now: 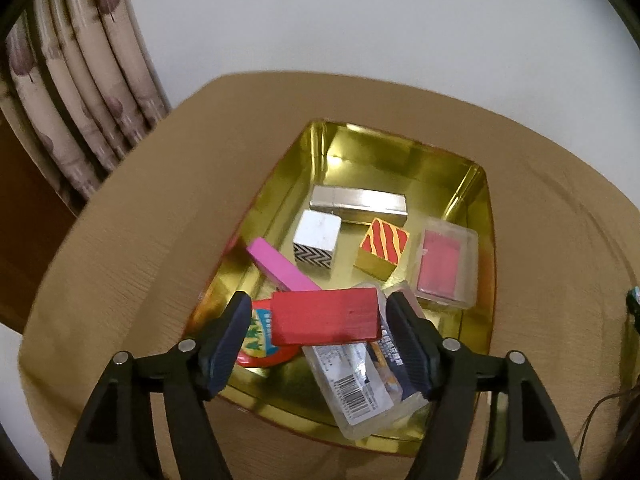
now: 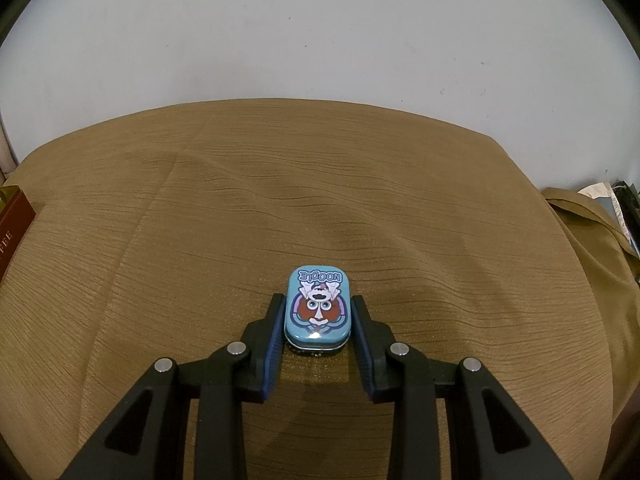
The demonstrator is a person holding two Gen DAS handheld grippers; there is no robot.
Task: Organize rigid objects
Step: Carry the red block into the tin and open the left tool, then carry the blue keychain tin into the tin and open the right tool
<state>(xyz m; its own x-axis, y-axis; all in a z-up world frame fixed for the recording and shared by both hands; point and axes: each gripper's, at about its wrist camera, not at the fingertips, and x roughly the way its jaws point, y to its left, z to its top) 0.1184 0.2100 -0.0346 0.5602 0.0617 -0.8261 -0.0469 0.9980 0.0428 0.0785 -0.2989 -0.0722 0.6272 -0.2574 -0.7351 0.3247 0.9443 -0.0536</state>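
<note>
The left gripper (image 1: 316,312) hangs over the near end of a gold tray (image 1: 478,184) that sits on a tabletop (image 1: 132,240) covered in tan ribbed cloth, and its jaws stand wide apart on either side of a red block (image 1: 326,318). The gap between each pad and the block's ends is visible, so nothing is clamped. The red block lies across the top of a pink bar (image 1: 280,266), a round red-rimmed lid (image 1: 262,342) and a clear plastic case with a barcode label (image 1: 356,392). Farther in the tray are a white cube with a black zigzag side (image 1: 318,246), a red and yellow striped cube (image 1: 384,248), a long silver tin (image 1: 360,202) behind them, and a clear case holding a red card (image 1: 446,266) against the right wall. In the right wrist view, the right gripper (image 2: 318,312) is low over the cloth with a small blue tin (image 2: 318,306) marked NOODLE between its pads. The pads flank the tin's long sides very closely; whether they actually press on it cannot be told. The tin rests on the cloth, well apart from a brown box edge (image 2: 16,216) at far left.
</note>
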